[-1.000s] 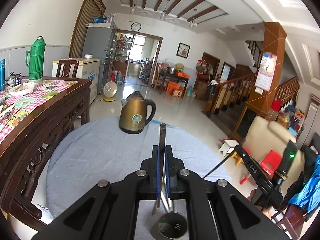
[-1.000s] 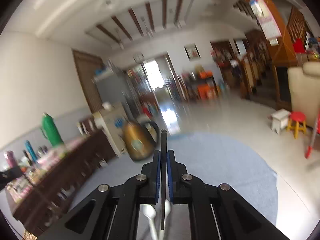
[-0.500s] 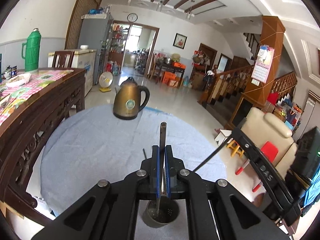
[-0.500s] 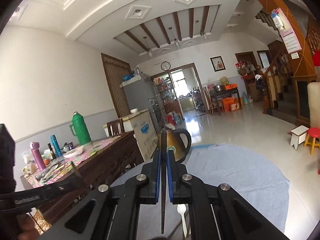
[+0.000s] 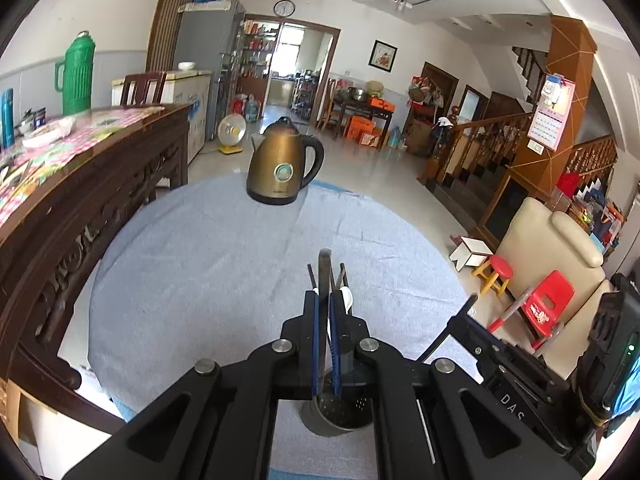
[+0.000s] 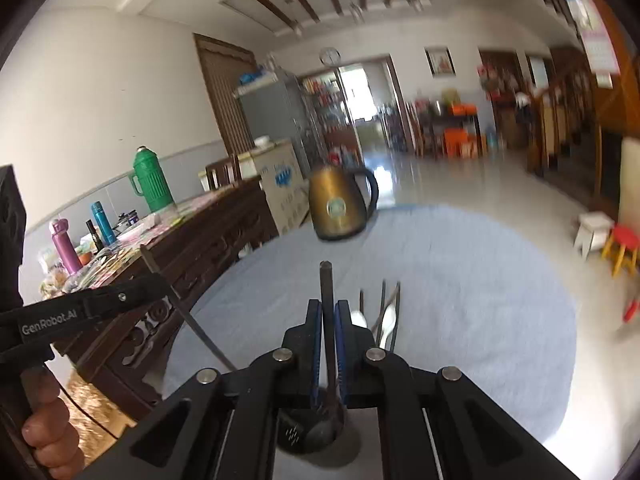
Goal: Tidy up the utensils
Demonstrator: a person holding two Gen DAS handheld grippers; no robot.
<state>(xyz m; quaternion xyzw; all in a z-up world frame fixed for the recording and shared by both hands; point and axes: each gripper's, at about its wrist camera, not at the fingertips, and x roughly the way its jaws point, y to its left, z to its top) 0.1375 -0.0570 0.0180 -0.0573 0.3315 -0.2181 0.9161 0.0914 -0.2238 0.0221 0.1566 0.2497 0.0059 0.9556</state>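
My left gripper (image 5: 325, 300) is shut on a dark metal utensil (image 5: 324, 276) whose lower end reaches into a perforated metal utensil holder (image 5: 336, 416) just below the fingers. My right gripper (image 6: 328, 308) is shut on another dark utensil (image 6: 326, 292), a ladle-like piece whose bowl sits in the same holder (image 6: 308, 432). Chopsticks (image 6: 384, 300) and white spoons (image 6: 386, 322) lie on the grey cloth (image 5: 224, 280) beyond the holder. The right gripper shows in the left wrist view (image 5: 472, 304), the left gripper in the right wrist view (image 6: 152, 276).
A bronze kettle (image 5: 282, 170) stands at the far edge of the round table. A dark carved wooden sideboard (image 5: 80, 200) with a green thermos (image 5: 76, 74) runs along the left. A beige armchair (image 5: 552, 248) and red stools (image 5: 548, 304) are on the right.
Both grippers have come lower over the utensil holder, and the tips of both held utensils are now inside it. The right view has tilted down toward the table.
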